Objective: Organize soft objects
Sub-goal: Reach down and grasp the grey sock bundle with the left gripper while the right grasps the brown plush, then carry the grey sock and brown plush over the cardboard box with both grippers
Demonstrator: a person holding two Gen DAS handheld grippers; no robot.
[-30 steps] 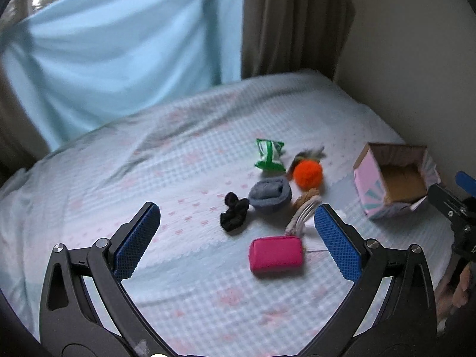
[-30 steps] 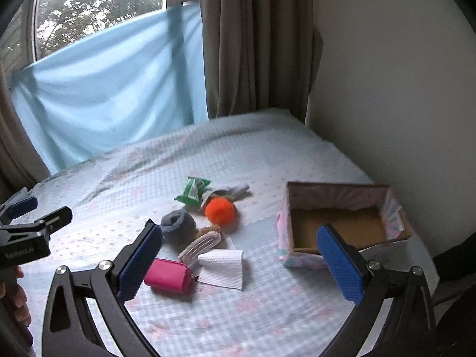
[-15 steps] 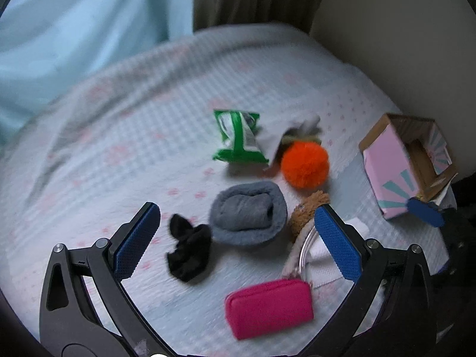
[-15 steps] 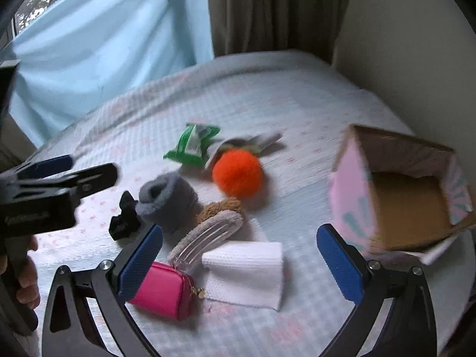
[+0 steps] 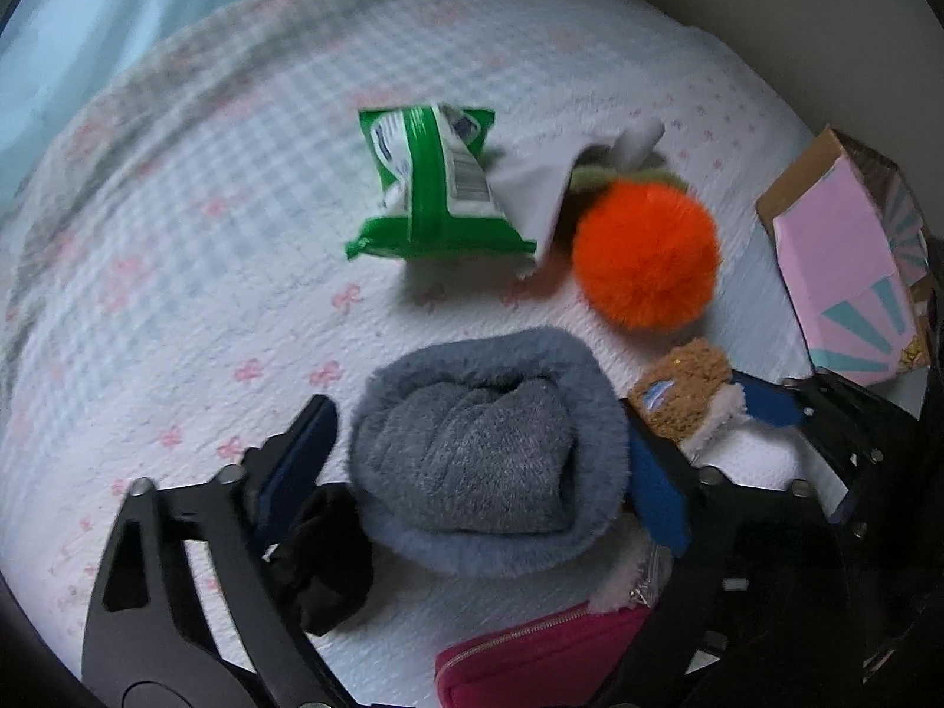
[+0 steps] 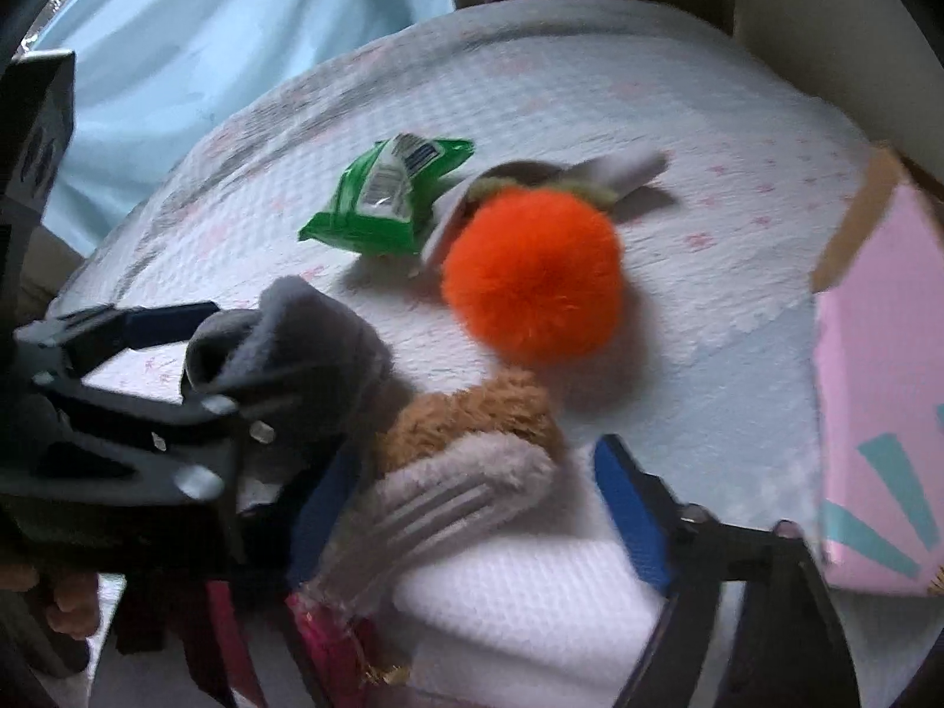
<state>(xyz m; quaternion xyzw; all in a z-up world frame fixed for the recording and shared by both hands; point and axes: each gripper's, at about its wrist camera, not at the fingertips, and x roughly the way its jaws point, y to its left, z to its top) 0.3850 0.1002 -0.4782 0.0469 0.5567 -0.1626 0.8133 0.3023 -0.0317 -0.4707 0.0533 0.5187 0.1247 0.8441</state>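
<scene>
A rolled grey fleece bundle (image 5: 484, 448) lies on the bed between the fingers of my left gripper (image 5: 478, 466), which is open and straddles it; it also shows in the right wrist view (image 6: 295, 348). My right gripper (image 6: 472, 507) is open around a fuzzy brown and white slipper-like item (image 6: 460, 472) that lies on a folded white cloth (image 6: 531, 602). An orange pompom (image 5: 646, 253) (image 6: 531, 271), a green packet (image 5: 430, 183) (image 6: 383, 194) and a grey cloth (image 5: 531, 189) lie beyond. A pink pouch (image 5: 543, 661) and a black scrunchie (image 5: 324, 560) lie near the left gripper.
A pink cardboard box (image 5: 838, 259) (image 6: 885, 389) with teal rays stands open at the right on the checked bedspread (image 5: 206, 236). A blue curtain (image 6: 206, 47) hangs behind the bed and a wall runs along the right.
Both grippers have moved down and forward close to the pile. The left now straddles the grey bundle; the right now straddles the fuzzy slipper-like item.
</scene>
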